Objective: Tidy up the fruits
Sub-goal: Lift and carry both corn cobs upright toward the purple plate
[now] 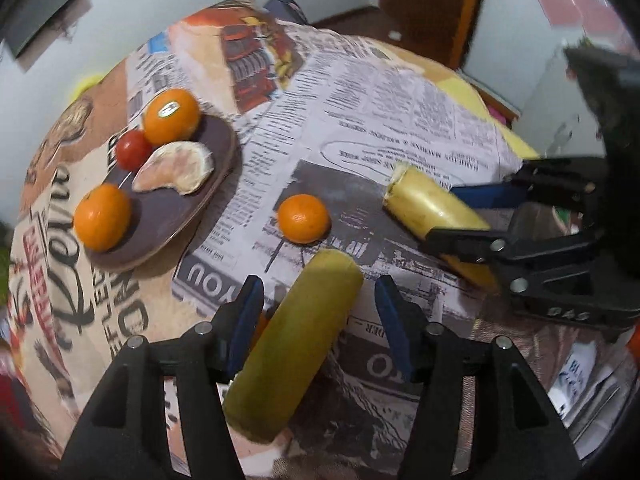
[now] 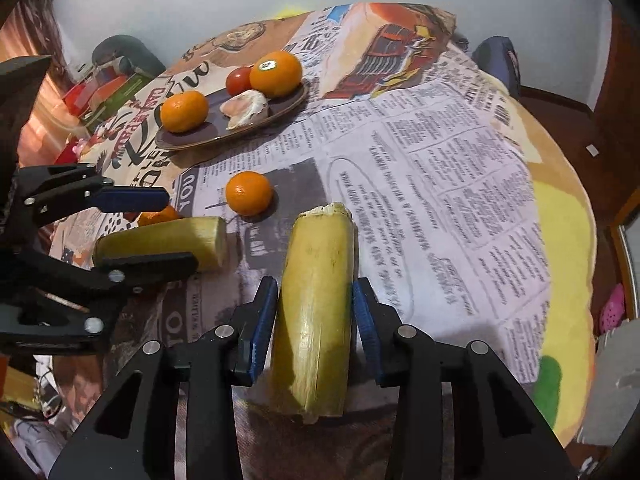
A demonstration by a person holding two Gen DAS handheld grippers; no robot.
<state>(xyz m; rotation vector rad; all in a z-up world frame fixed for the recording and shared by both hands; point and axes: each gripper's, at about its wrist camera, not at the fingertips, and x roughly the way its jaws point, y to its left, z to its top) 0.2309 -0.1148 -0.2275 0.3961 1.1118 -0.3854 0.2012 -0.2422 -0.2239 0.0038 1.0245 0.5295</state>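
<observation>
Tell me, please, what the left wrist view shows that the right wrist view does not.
Only the left wrist view shows a blurred red patch on the wall. Only the right wrist view shows the pink object beyond the table edge and the coloured boxes. Both share the plate of fruit, the loose orange, the greener banana piece and the yellower banana piece.

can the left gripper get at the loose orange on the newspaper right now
Probably not directly. The left gripper is open, but a banana piece lies between its fingers, and the loose orange sits just beyond that piece's far end. Nothing else blocks the way.
</observation>
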